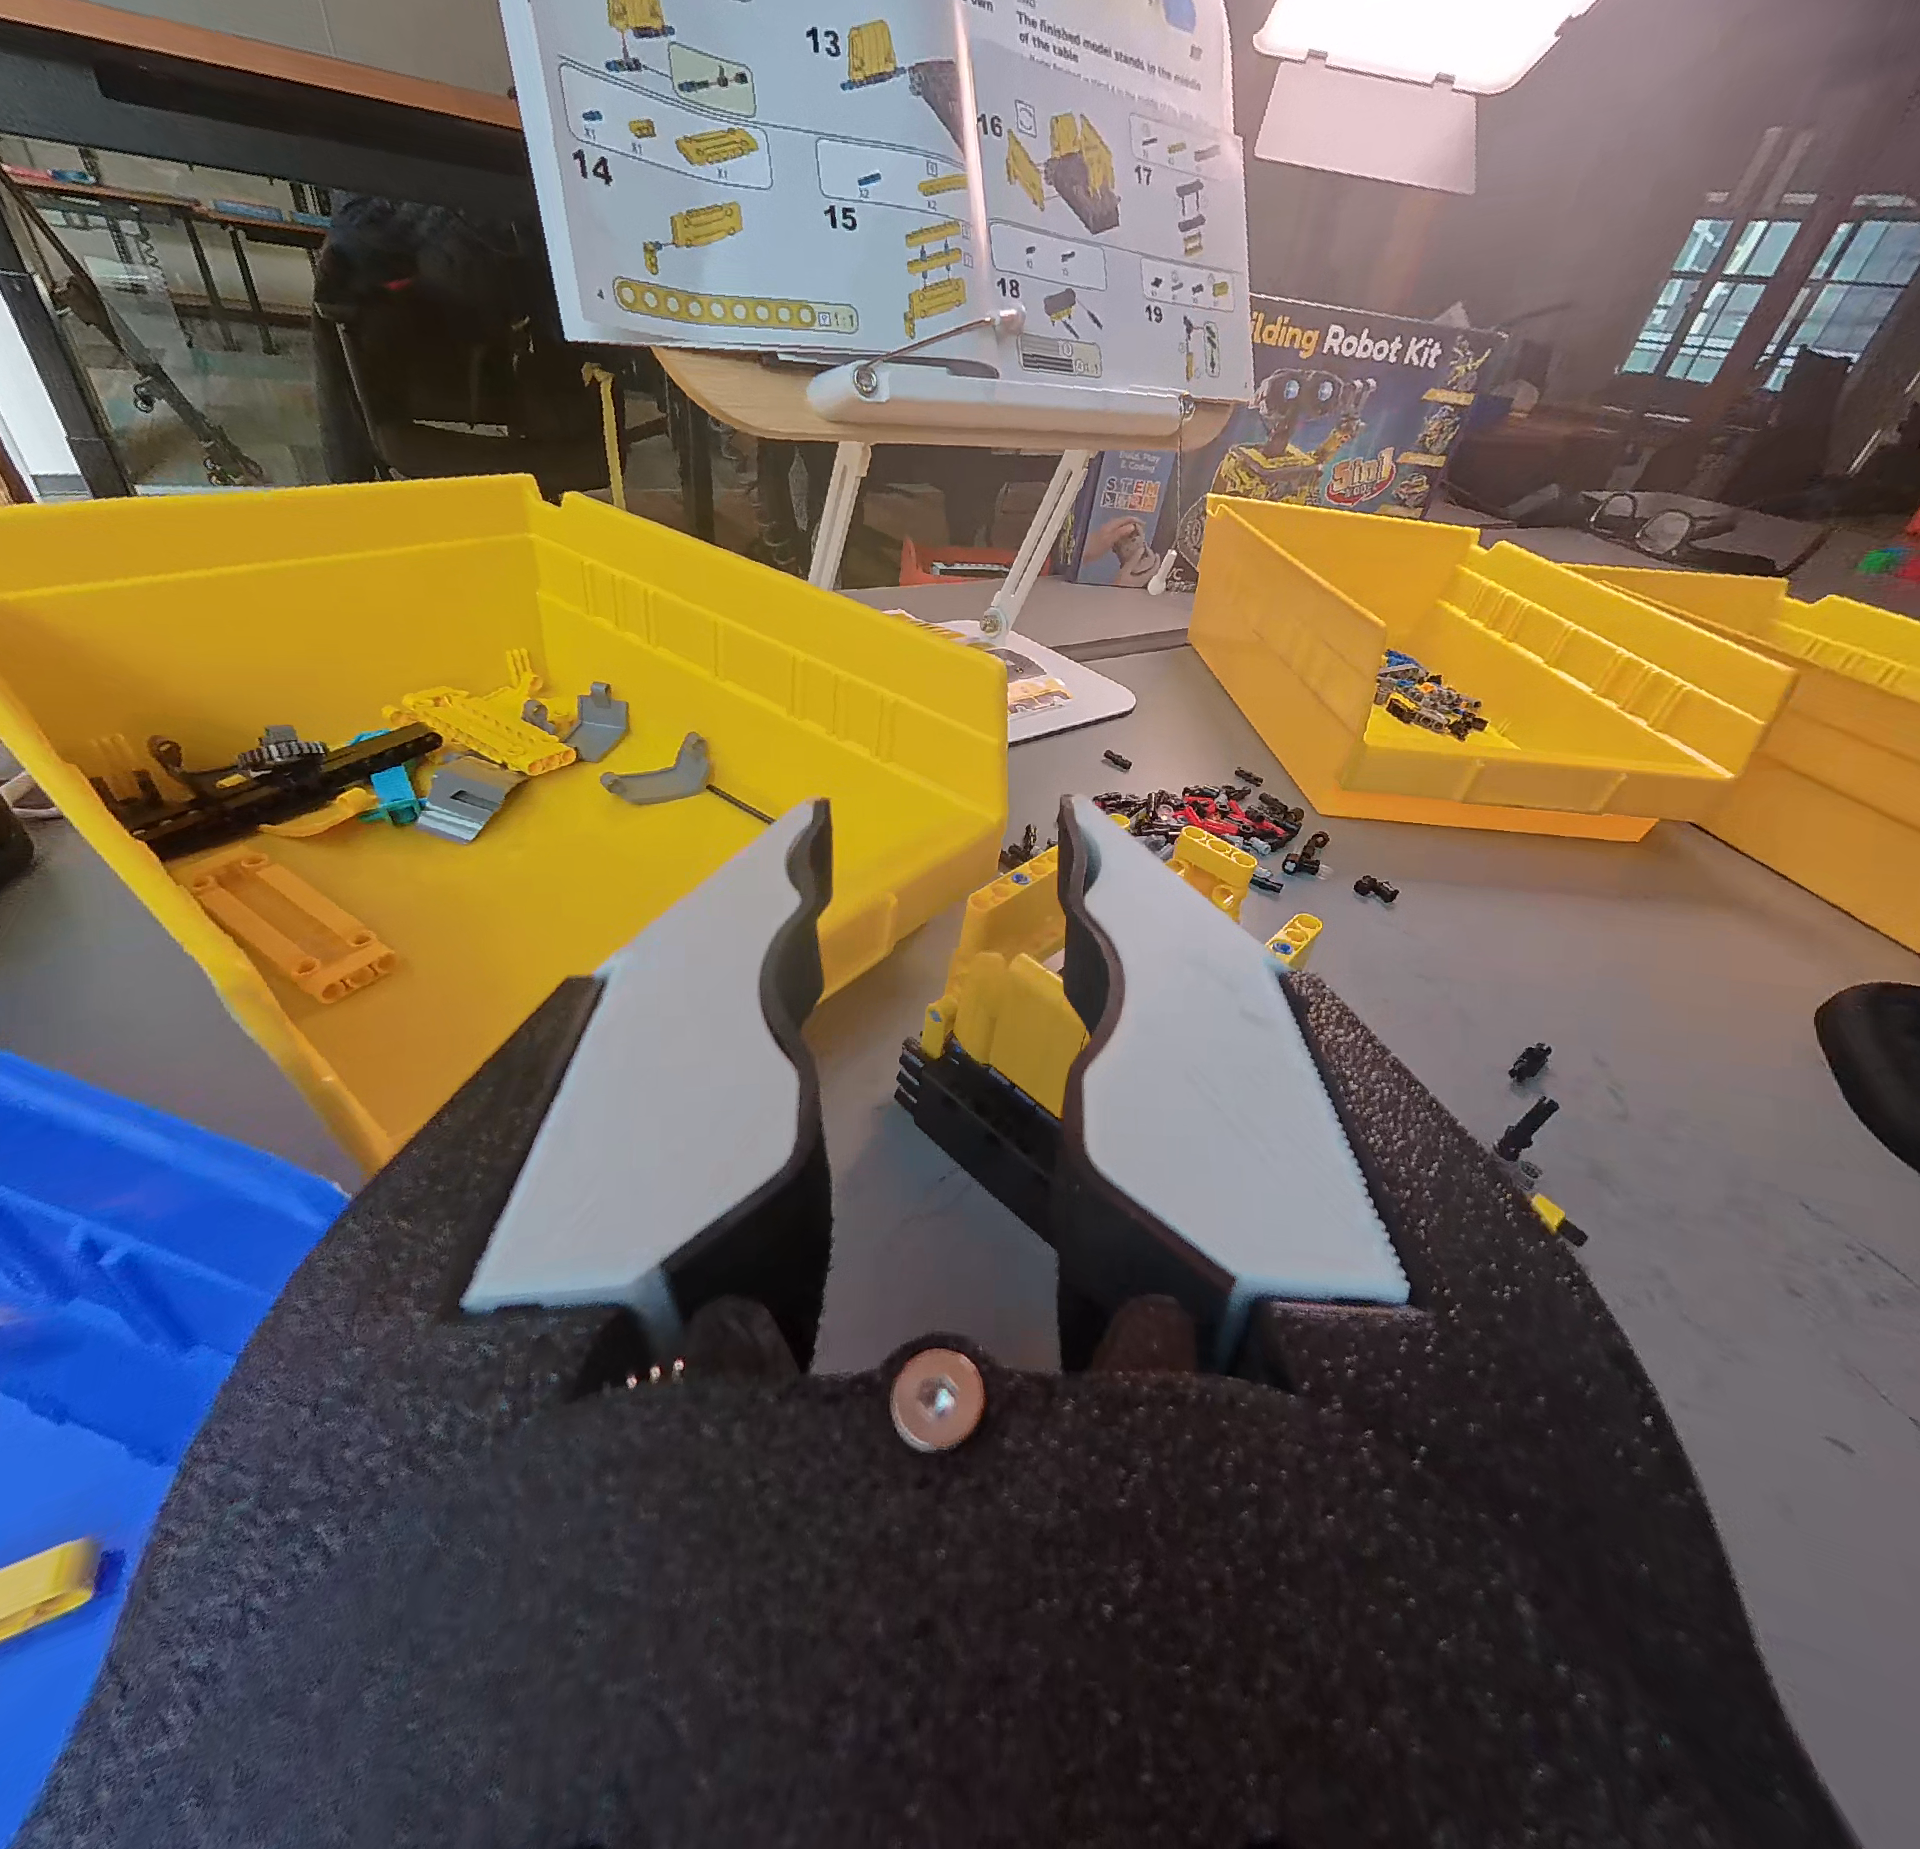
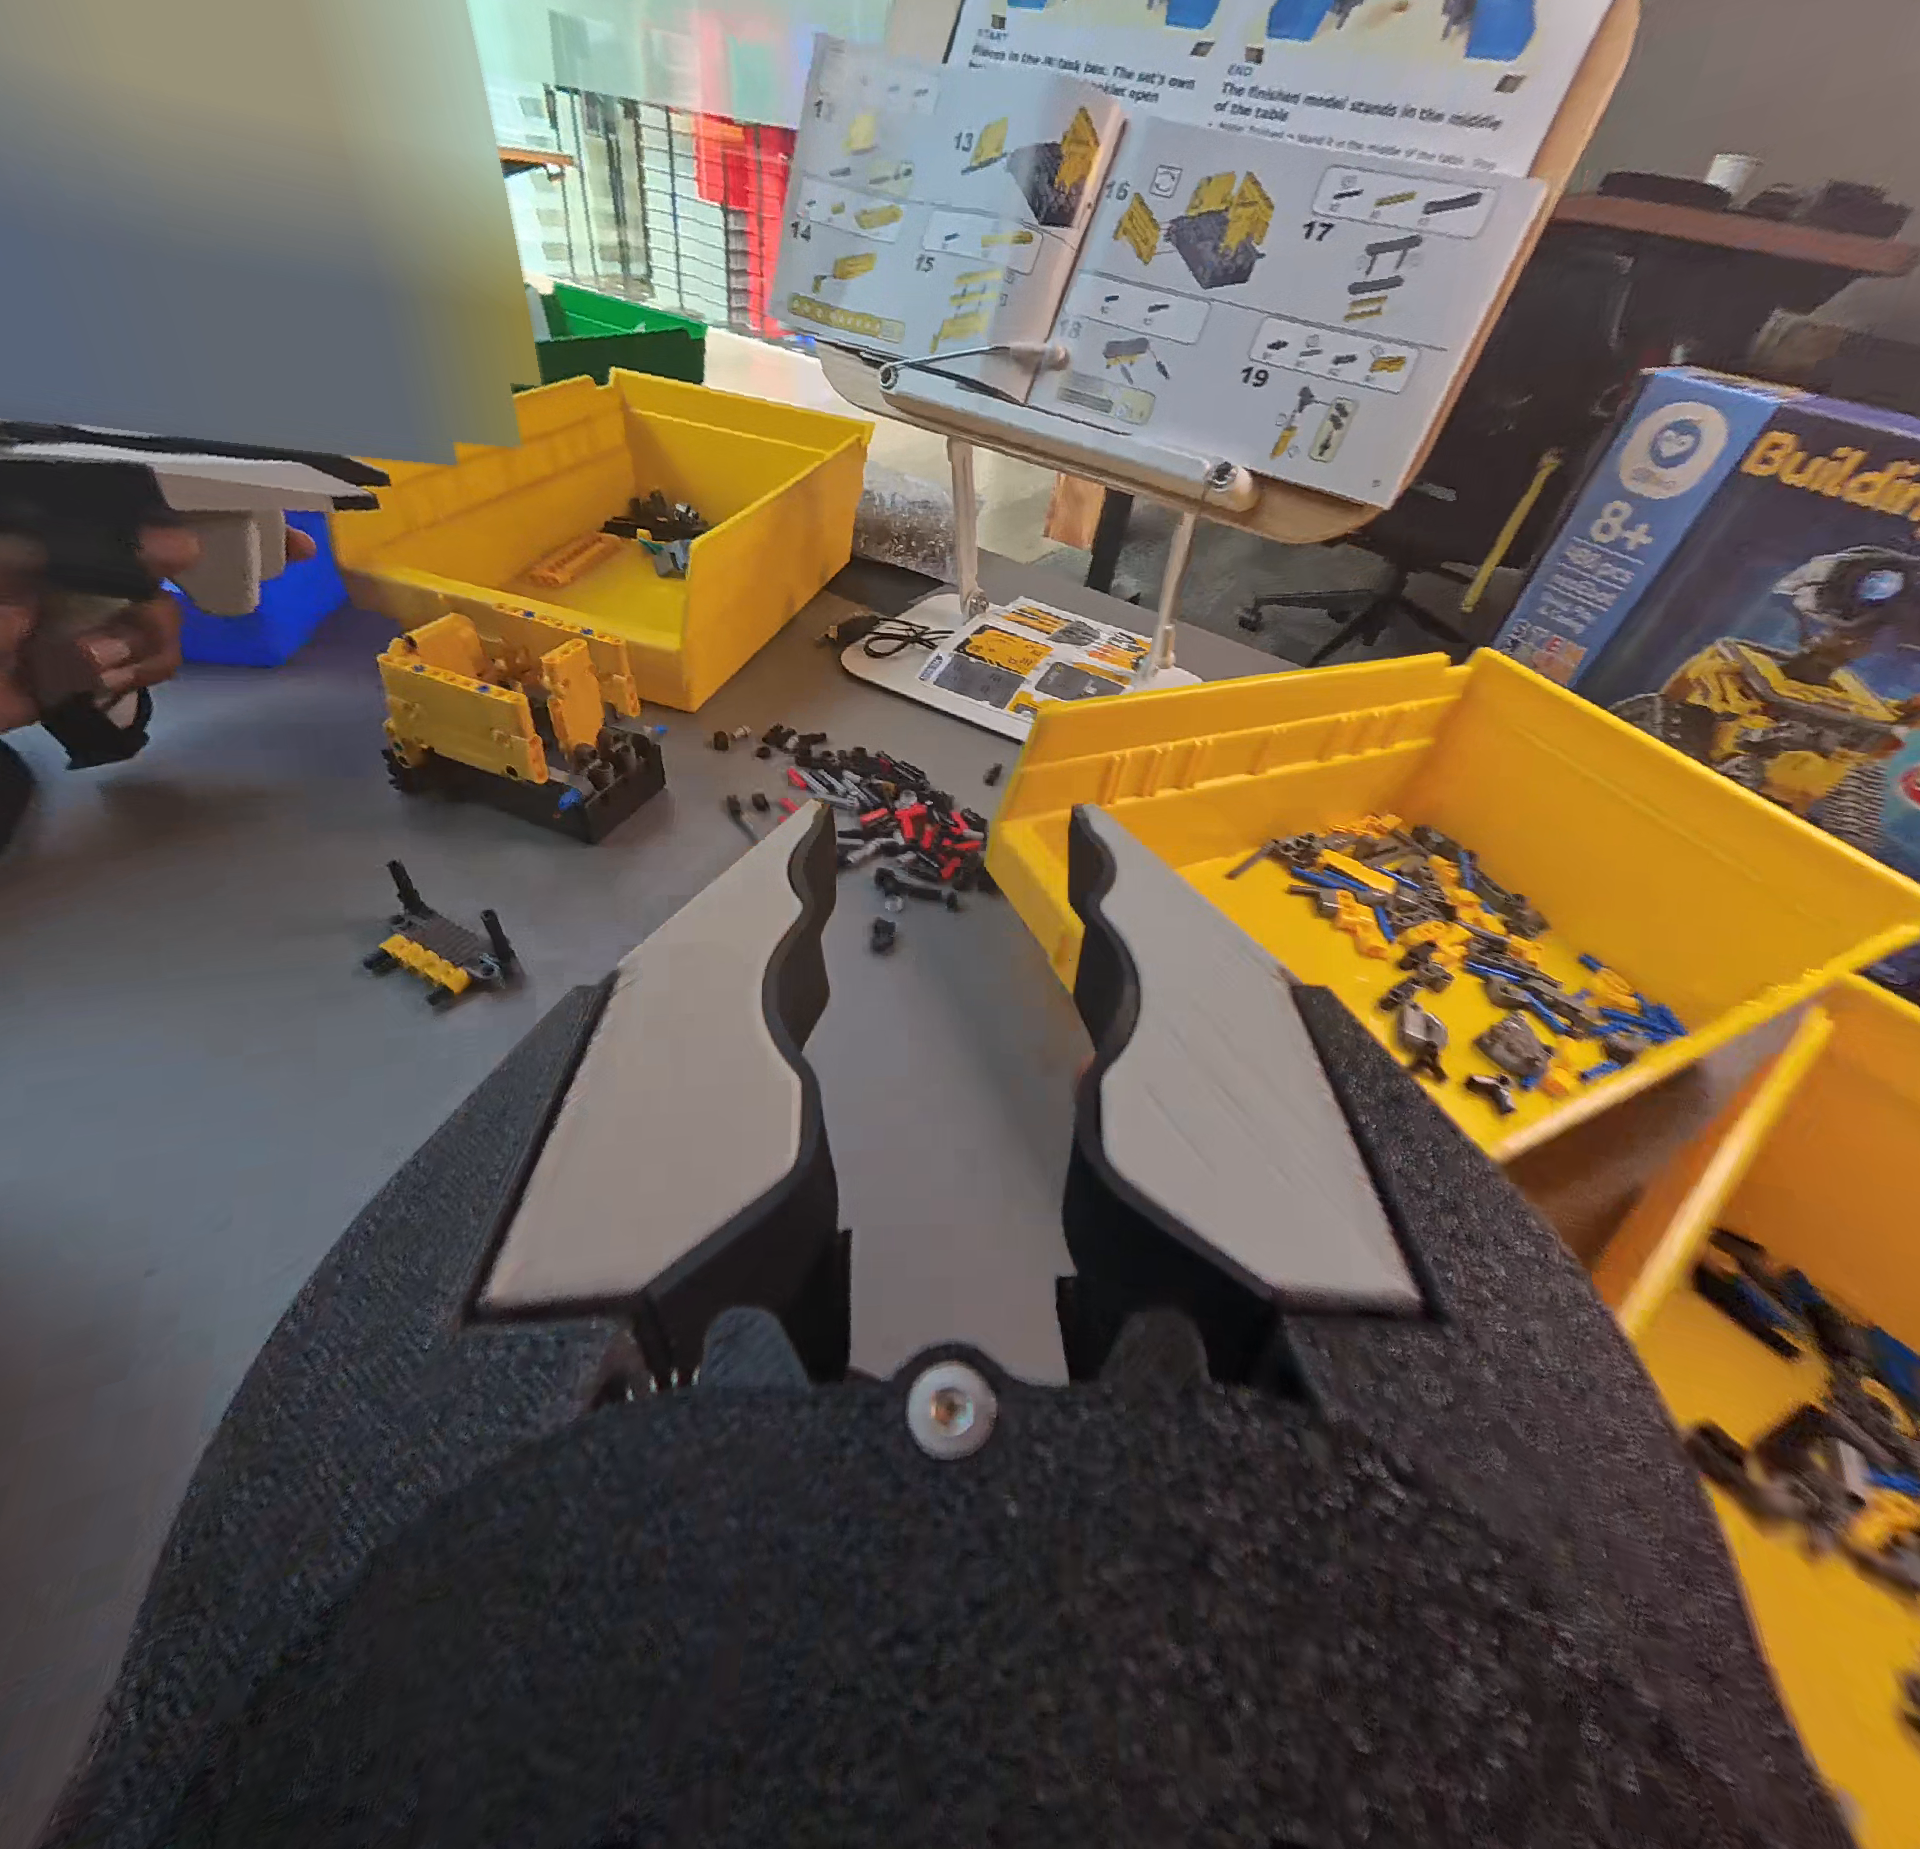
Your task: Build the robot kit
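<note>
My left gripper (image 1: pixel 945 833) is open and empty, hovering just above a part-built yellow and black brick model (image 1: pixel 1003 1010) that stands on the grey table, partly hidden by my right finger (image 1: pixel 1195 1072). In the right wrist view the model (image 2: pixel 520 719) stands left of centre, and the left gripper (image 2: pixel 312 490), held by a hand, hangs up and to its left, apart from it. My right gripper (image 2: pixel 951 843) is open and empty, low over the table, pointing at a pile of small black and red pins (image 2: pixel 894 823). A small grey and yellow sub-assembly (image 2: pixel 442 942) lies to its left.
A yellow bin (image 1: pixel 727 656) with loose beams and grey parts stands on the left. Yellow bins (image 2: pixel 1195 750) with small parts stand on the right. An open instruction booklet on a white stand (image 1: pixel 883 189) and the kit box (image 2: pixel 1766 604) are at the back. A blue bin (image 1: pixel 125 1228) is near left. Spacing between my two grippers at the tips: around 35 cm.
</note>
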### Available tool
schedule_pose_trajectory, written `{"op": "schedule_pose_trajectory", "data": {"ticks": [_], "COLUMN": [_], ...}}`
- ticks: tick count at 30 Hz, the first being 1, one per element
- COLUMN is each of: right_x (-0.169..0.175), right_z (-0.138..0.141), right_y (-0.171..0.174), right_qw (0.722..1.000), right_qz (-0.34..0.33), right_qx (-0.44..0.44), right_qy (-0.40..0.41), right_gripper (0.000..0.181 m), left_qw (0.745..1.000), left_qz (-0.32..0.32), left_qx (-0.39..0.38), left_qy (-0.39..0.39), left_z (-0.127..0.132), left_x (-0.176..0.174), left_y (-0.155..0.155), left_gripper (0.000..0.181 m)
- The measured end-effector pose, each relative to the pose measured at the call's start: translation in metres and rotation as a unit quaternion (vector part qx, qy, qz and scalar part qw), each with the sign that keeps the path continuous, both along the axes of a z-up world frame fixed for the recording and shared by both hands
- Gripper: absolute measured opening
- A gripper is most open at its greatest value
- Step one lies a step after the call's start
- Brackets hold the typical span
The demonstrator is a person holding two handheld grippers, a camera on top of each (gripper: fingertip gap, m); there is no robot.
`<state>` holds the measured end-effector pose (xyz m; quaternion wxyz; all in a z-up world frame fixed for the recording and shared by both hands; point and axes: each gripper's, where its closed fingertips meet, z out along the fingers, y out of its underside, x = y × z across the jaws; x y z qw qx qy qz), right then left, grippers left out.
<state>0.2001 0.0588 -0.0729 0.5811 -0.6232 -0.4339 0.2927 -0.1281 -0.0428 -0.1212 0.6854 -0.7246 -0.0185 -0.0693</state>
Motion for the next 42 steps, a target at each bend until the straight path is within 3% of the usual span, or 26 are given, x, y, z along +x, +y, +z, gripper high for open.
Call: {"op": "schedule_pose_trajectory", "data": {"ticks": [4, 8, 11, 16, 20, 25, 27, 29, 31, 35, 39, 42], "right_x": [0.086, 0.164, 0.201, 0.223, 0.229, 0.216, 0.217, 0.220, 0.208, 0.154, 0.029, -0.063], "right_z": [-0.009, -0.052, -0.088, -0.122, -0.141, -0.150, -0.149, -0.141, -0.123, -0.070, -0.016, -0.037], "right_y": [0.013, 0.022, 0.023, 0.040, 0.048, 0.039, 0.045, 0.056, 0.055, 0.019, -0.021, -0.034], "right_qw": [0.991, 0.960, 0.930, 0.897, 0.877, 0.868, 0.865, 0.858, 0.862, 0.873, 0.926, 0.931], "right_qz": [-0.077, -0.107, -0.093, -0.074, -0.047, 0.005, -0.011, -0.038, -0.034, 0.038, 0.176, 0.244], "right_qx": [0.018, -0.018, -0.037, -0.038, -0.049, -0.059, -0.059, -0.046, -0.039, -0.063, 0.021, 0.016], "right_qy": [-0.107, -0.257, -0.353, -0.435, -0.476, -0.494, -0.498, -0.510, -0.505, -0.482, -0.334, -0.271], "right_gripper": [0.054, 0.074, 0.080, 0.078, 0.065, 0.032, 0.036, 0.060, 0.066, 0.053, 0.042, 0.038], "left_qw": [1.000, 1.000, 1.000, 1.000, 0.999, 0.999, 0.999, 0.999, 0.999, 0.999, 0.999, 0.998], "left_qz": [-0.004, -0.009, -0.014, -0.023, -0.024, -0.027, -0.029, -0.033, -0.034, -0.036, -0.044, -0.060], "left_qx": [-0.001, 0.003, 0.003, 0.000, -0.003, -0.007, -0.008, -0.007, -0.006, -0.005, -0.007, -0.012], "left_qy": [0.000, 0.006, 0.010, 0.017, 0.021, 0.019, 0.016, 0.013, 0.011, 0.005, 0.000, -0.004], "left_z": [0.000, 0.004, 0.004, 0.004, 0.002, 0.000, 0.000, 0.000, 0.001, 0.001, 0.001, 0.000], "left_x": [0.002, 0.005, 0.009, 0.015, 0.016, 0.017, 0.017, 0.018, 0.018, 0.018, 0.020, 0.027], "left_y": [0.000, -0.001, -0.001, -0.001, -0.001, 0.000, 0.000, 0.000, 0.000, -0.001, -0.001, 0.000], "left_gripper": [0.043, 0.044, 0.044, 0.045, 0.045, 0.045, 0.045, 0.044, 0.044, 0.044, 0.045, 0.045]}}
